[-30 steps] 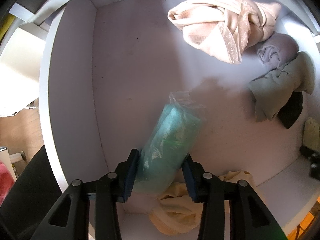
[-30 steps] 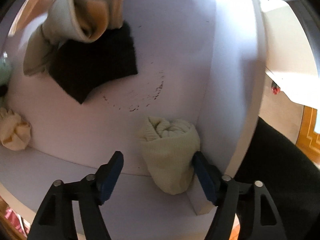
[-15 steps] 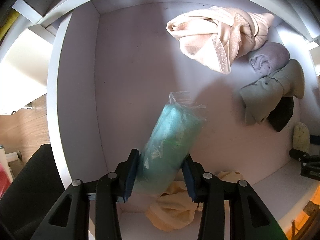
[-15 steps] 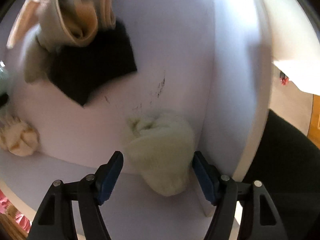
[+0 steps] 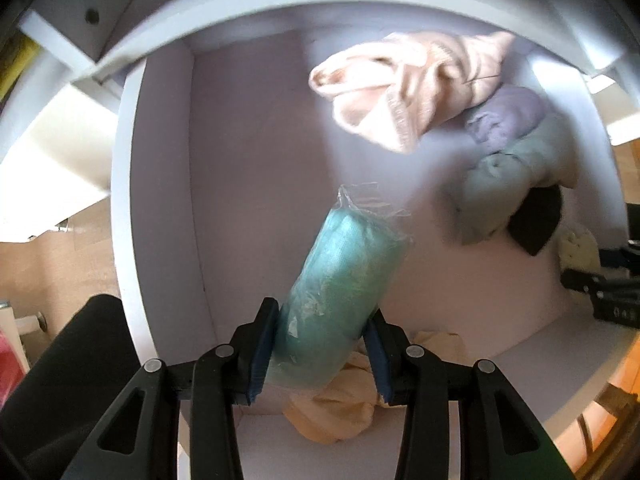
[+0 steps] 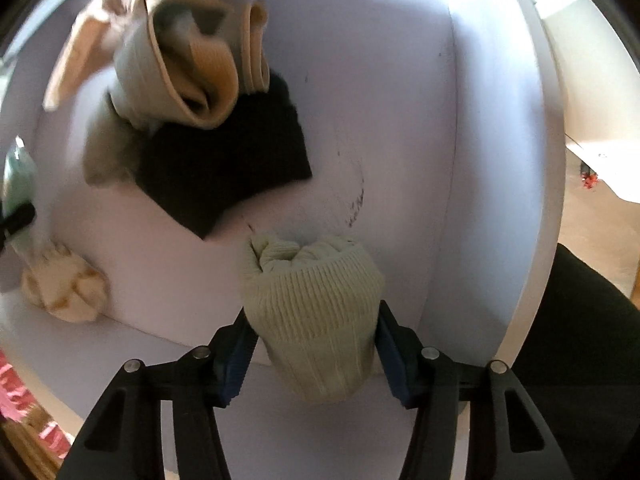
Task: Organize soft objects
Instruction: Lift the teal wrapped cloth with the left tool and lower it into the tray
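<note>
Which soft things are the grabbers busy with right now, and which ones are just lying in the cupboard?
Busy with:
left gripper squeezing the teal roll in plastic
right gripper squeezing the cream knit roll

Just lying there:
pink cloth
lilac roll
grey-green bundle
black cloth
yellow cloth

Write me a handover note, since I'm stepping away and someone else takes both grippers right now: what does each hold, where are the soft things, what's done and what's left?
Left gripper: shut on the teal roll in plastic wrap, held over the white shelf.
Right gripper: shut on the cream knit roll, near the shelf's right wall.
On the shelf: pink bundle, lilac roll, grey-green roll lying over a black cloth, and a yellow cloth at the front.
Done: both rolls gripped.
Left: place both; where cannot be told from these views.
</note>
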Demonstrator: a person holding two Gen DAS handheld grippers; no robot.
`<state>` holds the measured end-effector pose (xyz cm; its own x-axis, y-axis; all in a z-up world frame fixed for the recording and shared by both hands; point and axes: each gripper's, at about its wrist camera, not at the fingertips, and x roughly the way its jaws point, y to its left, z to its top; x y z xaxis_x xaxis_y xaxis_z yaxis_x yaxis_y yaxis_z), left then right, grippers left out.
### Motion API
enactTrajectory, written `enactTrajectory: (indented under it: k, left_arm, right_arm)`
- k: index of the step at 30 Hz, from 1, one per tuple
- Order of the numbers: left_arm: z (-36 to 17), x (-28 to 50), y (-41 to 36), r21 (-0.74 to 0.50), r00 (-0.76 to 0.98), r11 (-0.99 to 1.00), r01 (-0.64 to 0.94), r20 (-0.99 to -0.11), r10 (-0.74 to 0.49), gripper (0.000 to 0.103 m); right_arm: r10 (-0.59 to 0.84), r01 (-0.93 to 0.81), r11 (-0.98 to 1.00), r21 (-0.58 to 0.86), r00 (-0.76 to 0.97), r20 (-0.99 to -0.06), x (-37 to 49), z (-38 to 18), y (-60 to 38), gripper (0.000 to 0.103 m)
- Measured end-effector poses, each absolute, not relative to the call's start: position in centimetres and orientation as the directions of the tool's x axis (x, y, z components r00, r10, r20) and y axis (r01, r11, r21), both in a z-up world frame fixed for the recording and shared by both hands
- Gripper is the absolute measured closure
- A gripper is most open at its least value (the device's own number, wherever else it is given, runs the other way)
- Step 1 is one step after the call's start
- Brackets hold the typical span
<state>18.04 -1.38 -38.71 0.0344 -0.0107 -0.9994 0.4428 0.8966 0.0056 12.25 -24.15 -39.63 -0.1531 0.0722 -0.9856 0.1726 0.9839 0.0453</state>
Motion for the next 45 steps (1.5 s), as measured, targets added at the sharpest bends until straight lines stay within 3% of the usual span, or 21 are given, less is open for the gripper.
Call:
enactTrajectory:
  k: [21,31,39,45]
  left_arm:
    - [-25.1,15.5,-3.3,-0.102,0.156,0.841,0.531,-0.964,-0.215,0.06]
    - [-15.7,15.4,-5.1,-0.171,0.212,0.792,0.586,-0.911,-0.353,0.06]
    - [-8.1,19.0,-7.1,-0.263,0.231,0.769,0.583,-0.853,-0.467,0.06]
    - [-4.8,25.0,-9.6,-0.255,0.301,0.813,0.523,-0.837,-0.456,0.06]
  right_arm:
    - [0.155,0.26,0.958,0.118,-0.127,-0.98,11.1,-41.1,-24.6,0.046]
    - [0.176,0.281,0.95,0.133,-0.13,-0.976,10.7,-40.2,-26.5,0.046]
    - [0.19,0.293,0.945,0.144,-0.133,-0.973,10.5,-40.4,-26.6,0.046]
    - [0.213,0.306,0.937,0.165,-0.129,-0.969,10.6,-40.5,-26.9,0.046]
